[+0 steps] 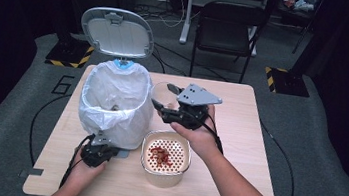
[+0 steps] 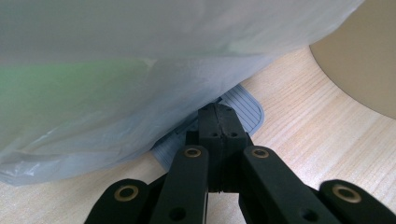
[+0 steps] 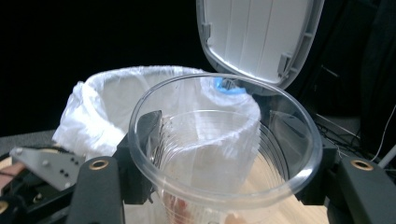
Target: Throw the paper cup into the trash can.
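Clear ribbed plastic cup (image 3: 224, 154) | upright, held in my right gripper (image 1: 164, 100) | beside white-bagged pedal bin (image 1: 111, 103), lid open

The counter (image 1: 253, 138) has a light wood-grain top with rounded corners. It stands on a grey carpeted floor (image 1: 326, 162). A black folding chair (image 1: 228, 31) stands behind the counter, facing it. Two black bases with yellow-and-black hazard striping rest on the floor, one at the far left (image 1: 69, 55) and one at the far right (image 1: 285, 80). Cables (image 1: 172, 19) run across the floor behind the chair. The surrounding room is dark.
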The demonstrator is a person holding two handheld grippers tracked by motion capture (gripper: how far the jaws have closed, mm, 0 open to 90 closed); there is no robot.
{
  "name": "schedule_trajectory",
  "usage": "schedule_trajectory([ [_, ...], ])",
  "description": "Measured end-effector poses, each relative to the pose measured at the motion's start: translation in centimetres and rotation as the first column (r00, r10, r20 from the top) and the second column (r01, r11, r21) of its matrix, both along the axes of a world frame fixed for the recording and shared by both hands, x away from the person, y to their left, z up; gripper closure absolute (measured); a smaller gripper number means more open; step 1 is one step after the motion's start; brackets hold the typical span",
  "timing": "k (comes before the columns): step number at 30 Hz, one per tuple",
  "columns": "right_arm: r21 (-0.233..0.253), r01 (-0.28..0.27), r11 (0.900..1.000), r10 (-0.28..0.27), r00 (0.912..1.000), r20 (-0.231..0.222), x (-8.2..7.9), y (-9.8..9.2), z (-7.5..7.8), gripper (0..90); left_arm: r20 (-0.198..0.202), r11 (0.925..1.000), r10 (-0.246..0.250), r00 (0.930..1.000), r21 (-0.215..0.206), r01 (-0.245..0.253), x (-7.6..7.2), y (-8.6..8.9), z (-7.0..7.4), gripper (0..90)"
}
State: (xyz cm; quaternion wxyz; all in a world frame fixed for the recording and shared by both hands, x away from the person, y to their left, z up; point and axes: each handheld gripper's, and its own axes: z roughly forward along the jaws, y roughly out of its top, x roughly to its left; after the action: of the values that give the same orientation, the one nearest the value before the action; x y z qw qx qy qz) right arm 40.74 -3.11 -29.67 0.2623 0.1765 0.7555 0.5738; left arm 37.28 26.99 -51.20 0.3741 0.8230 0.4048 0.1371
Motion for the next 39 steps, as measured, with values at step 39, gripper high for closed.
schedule_trajectory([
  [39, 0.259, -0.131, 0.957, 0.144, 0.9892, -0.03, 1.9, 3.9, 4.2, 35.8, 0.001, 1.0, -0.001, 1.0, -0.001, 0.001, 0.0, 0.0, 0.0, 90.0],
])
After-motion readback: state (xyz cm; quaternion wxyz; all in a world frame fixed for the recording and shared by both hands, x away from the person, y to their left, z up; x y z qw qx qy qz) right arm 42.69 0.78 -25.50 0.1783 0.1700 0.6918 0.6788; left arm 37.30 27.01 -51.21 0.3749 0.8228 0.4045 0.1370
